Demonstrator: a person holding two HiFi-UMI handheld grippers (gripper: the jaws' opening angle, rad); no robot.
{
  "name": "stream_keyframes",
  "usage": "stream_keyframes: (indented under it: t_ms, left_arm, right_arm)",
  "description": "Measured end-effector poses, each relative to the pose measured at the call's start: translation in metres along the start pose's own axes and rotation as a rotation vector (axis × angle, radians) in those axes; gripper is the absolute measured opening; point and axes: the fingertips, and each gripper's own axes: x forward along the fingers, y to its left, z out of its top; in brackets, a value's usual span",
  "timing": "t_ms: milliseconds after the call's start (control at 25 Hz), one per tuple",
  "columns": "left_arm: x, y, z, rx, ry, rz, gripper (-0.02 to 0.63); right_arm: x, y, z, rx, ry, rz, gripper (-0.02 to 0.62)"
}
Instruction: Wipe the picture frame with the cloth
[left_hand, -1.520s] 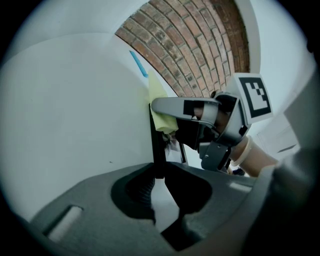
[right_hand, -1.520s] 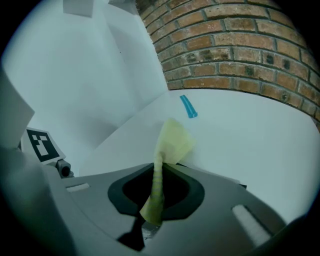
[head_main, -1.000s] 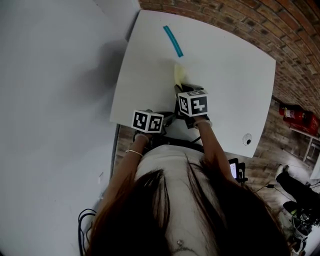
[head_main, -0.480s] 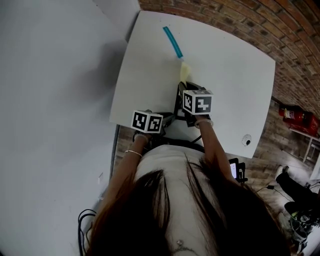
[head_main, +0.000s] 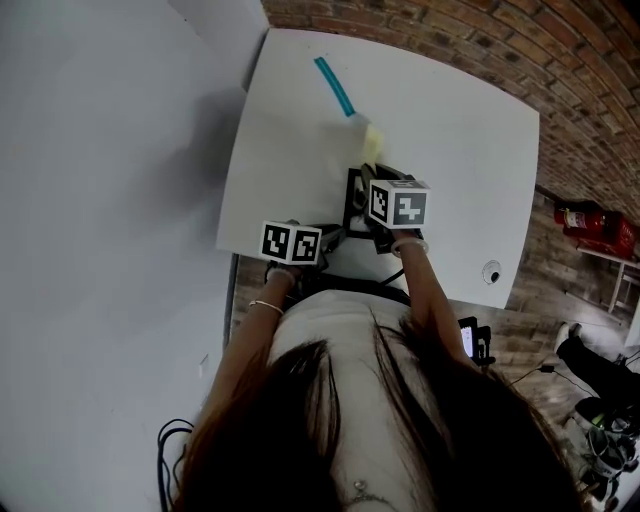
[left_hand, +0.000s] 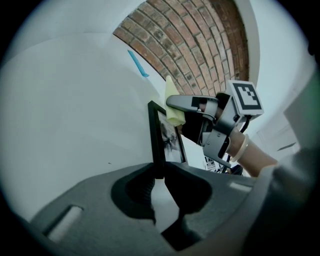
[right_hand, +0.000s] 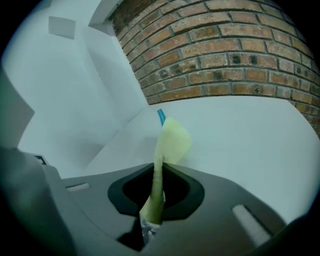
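A black picture frame (left_hand: 156, 145) stands upright on its edge on the white table (head_main: 460, 130), and my left gripper (left_hand: 159, 175) is shut on its lower rim. In the head view the frame (head_main: 353, 200) shows dark between the two marker cubes, with my left gripper (head_main: 338, 236) at its near side. My right gripper (right_hand: 159, 172) is shut on a pale yellow cloth (right_hand: 170, 142) that sticks out past the jaws. Seen from the left gripper view, the cloth (left_hand: 170, 92) rests against the frame's top corner, with my right gripper (left_hand: 175, 106) just behind it. The cloth (head_main: 373, 143) lies beyond the frame in the head view.
A blue strip (head_main: 333, 85) lies on the table beyond the cloth. A small white round object (head_main: 491, 272) sits near the table's right front corner. A brick wall (head_main: 560, 70) runs behind the table, a grey wall stands to the left, and a red extinguisher (head_main: 590, 218) lies on the floor.
My right gripper has slid a little to the right and farther away with the cloth, closer to the blue strip. The left gripper and the frame have stayed put.
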Motion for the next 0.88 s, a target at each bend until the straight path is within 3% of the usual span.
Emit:
stream_keyframes:
  t_ms: [880]
  left_arm:
    - [-0.003, 0.002, -0.002, -0.010, -0.057, 0.041, 0.067]
  right_arm:
    - [-0.050, -0.022, -0.024, 0.003, -0.024, -0.083, 0.037]
